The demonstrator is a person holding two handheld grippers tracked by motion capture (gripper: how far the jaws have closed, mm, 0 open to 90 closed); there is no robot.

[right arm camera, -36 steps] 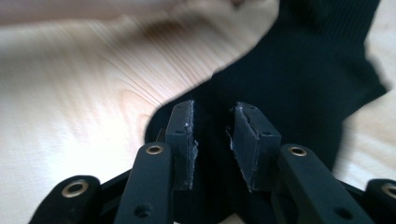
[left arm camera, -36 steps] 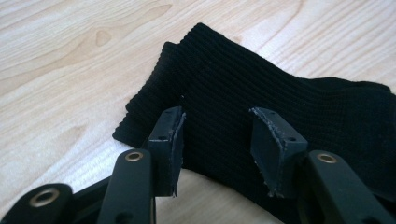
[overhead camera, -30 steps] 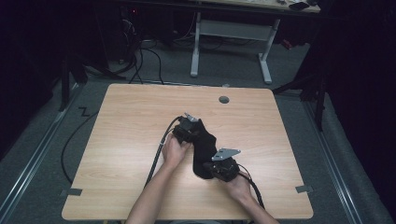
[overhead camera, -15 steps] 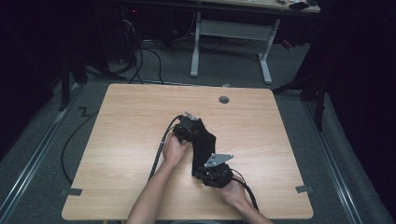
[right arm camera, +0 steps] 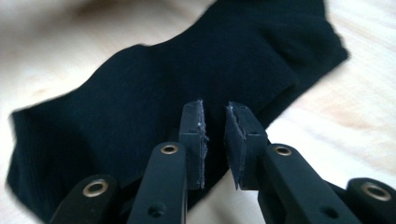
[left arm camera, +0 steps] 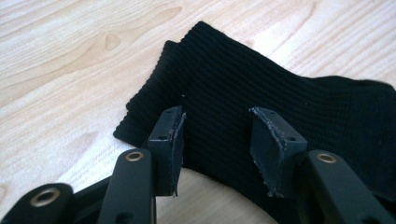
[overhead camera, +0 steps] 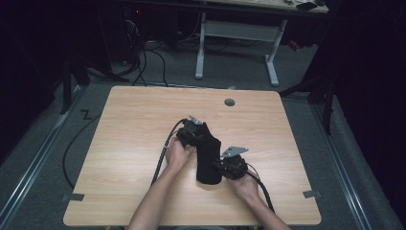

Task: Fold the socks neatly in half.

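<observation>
High view shows a black sock (overhead camera: 208,158) lying flat on the counter (overhead camera: 124,129), near its middle, with the left gripper (overhead camera: 194,130) at the far end and the right gripper (overhead camera: 225,167) at the near end.

Left gripper's fingers (left arm camera: 170,140) are spread wide over the ribbed cuff, pinching nothing. Right gripper's fingers (right arm camera: 194,140) stand narrowly apart above the sock's body, a slim gap between them and no cloth clearly caught.

The step looks like taking hold of the sock at both ends. To do it well, I would lower each pair of fingers onto an edge, gather both layers, and close firmly before lifting.

The sock is a short, fine-ribbed knit, soft and limp, likely to sag and slip if pinched thinly.
</observation>
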